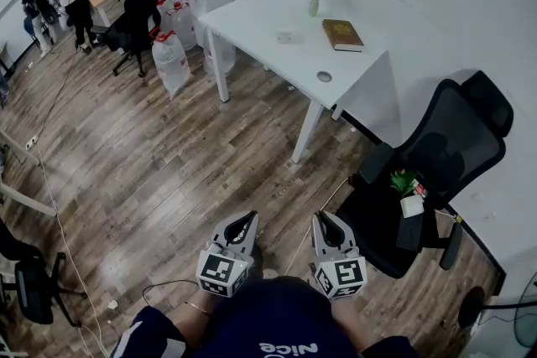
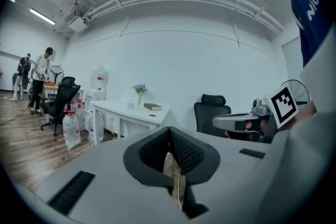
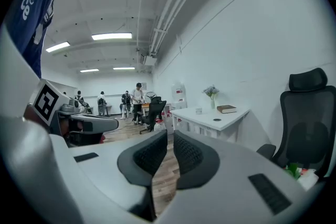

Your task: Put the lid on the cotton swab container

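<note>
Head view: mounted high, facing forward and steeply down onto the wooden floor (image 1: 159, 163). The left gripper (image 1: 247, 220) and right gripper (image 1: 325, 220) sit close under it at the lower edge. The white table (image 1: 268, 25) stands well away, toward the upper edge.

Left gripper view: low, roughly level, looking along its jaws across the room, with the right gripper at its right edge.

Right gripper view: likewise low and level, with the left gripper at its left edge.

All three views share the table and the black chair (image 1: 449, 142).

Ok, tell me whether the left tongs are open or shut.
Shut. In the left gripper view, the pads of the left tongs meet at the tips, with nothing between them.
</note>
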### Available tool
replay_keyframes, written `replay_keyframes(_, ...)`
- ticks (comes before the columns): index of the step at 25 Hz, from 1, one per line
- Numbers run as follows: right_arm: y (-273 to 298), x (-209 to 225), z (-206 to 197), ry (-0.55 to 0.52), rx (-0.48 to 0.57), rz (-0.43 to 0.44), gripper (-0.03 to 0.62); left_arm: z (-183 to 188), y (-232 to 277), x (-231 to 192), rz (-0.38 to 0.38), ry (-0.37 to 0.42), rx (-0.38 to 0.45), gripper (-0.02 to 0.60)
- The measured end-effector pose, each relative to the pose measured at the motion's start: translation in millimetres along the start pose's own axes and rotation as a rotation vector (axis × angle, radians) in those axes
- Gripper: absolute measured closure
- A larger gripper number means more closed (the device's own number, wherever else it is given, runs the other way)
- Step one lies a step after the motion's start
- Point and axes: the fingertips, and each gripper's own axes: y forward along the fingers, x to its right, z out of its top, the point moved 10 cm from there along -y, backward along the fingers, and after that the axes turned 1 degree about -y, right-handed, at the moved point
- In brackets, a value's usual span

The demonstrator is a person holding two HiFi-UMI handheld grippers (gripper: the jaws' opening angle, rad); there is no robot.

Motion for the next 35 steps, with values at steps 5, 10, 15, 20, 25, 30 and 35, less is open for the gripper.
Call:
replay_keyframes(5,48.4,2.2,6.3,-0.033,-0.060,-0.030,0.537,6.6,37.7,-41.9,-0.040,0.023,-0.017,0.561)
replay_keyframes(10,105.9,4.4,22.7,-0.039,-0.064,-0.074,0.537,23.8,77.7,-94.4,-0.105,0.024,-0.012,0.561)
replay_keyframes(15,156.8,5.3,36.1,-0.054,-0.051,-0.122,0.537,39.4,112.9,-147.2,-0.139,0.043,0.000,0.561)
replay_keyframes(20,190.3,-2.4,39.6,-0.051,-0.049,-0.136,0.537,54.7,126.0,-179.9,-0.143,0.040,-0.006,0.561)
replay_keyframes(25,212.0,-0.1,35.6,-0.041,-0.084,-0.128,0.537,50.2,134.6,-196.0,-0.137,0.025,-0.021,0.561)
replay_keyframes(30,235.8,12.7,35.4,-0.026,-0.086,-0.117,0.537,47.0,144.4,-212.6,-0.111,0.027,-0.028,0.561)
replay_keyframes(35,273.6,35.0,35.1,-0.014,-0.088,-0.068,0.537,48.7,162.9,-232.3,-0.017,0.020,-0.014,0.562)
